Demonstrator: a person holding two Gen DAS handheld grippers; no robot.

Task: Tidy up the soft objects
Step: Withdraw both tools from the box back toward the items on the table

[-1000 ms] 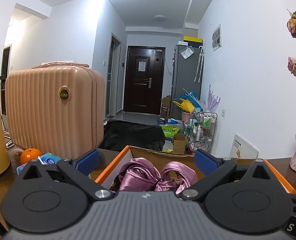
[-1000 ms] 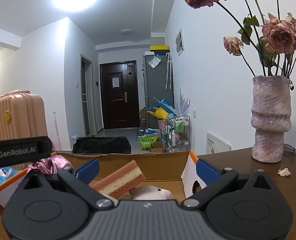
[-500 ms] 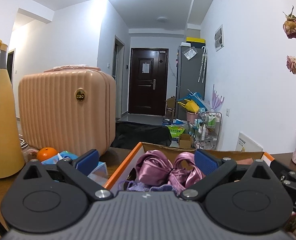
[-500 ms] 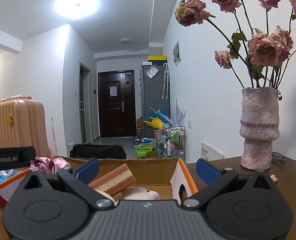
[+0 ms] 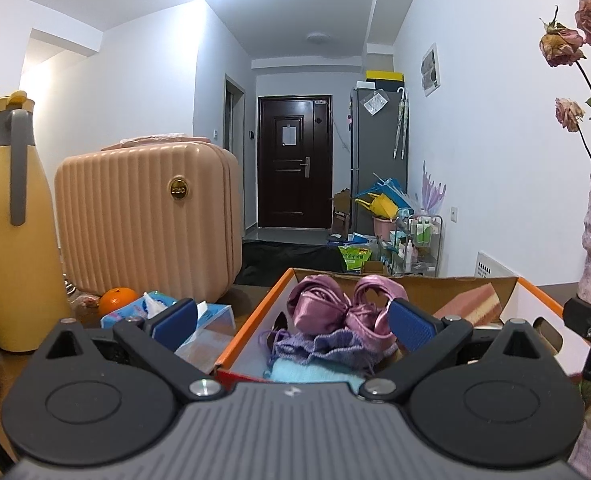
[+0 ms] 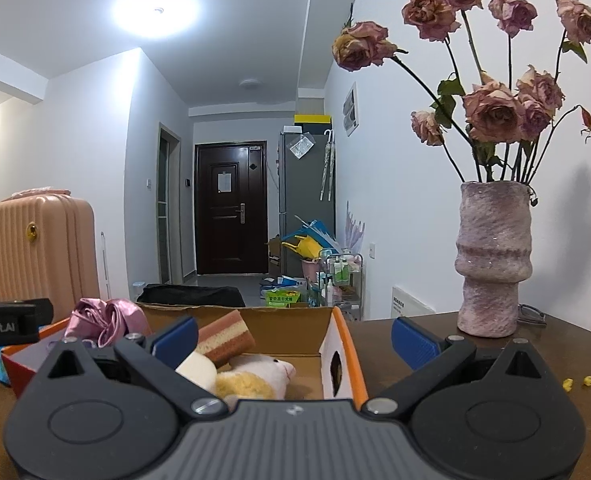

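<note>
An orange-edged cardboard box (image 5: 251,320) sits on the dark wooden table. In it lie a pink satin bow (image 5: 335,308), a purple knit piece (image 5: 319,346), a light blue cloth (image 5: 307,372) and a pink striped sponge (image 5: 471,304). My left gripper (image 5: 291,322) is open and empty, just short of the box's near left side. In the right wrist view the box (image 6: 351,356) holds the sponge (image 6: 225,336), a cream plush toy (image 6: 247,378) and the bow (image 6: 103,320). My right gripper (image 6: 293,336) is open and empty near the box's right end.
A pink ribbed case (image 5: 147,216), a yellow flask (image 5: 7,232), an orange (image 5: 117,298) and a tissue pack (image 5: 167,312) stand left of the box. A pink vase of dried roses (image 6: 493,264) stands at the right. Yellow crumbs (image 6: 587,380) lie on the table.
Both grippers have pulled back and away from the box, so more of the box and table shows. Both stay open and empty.
</note>
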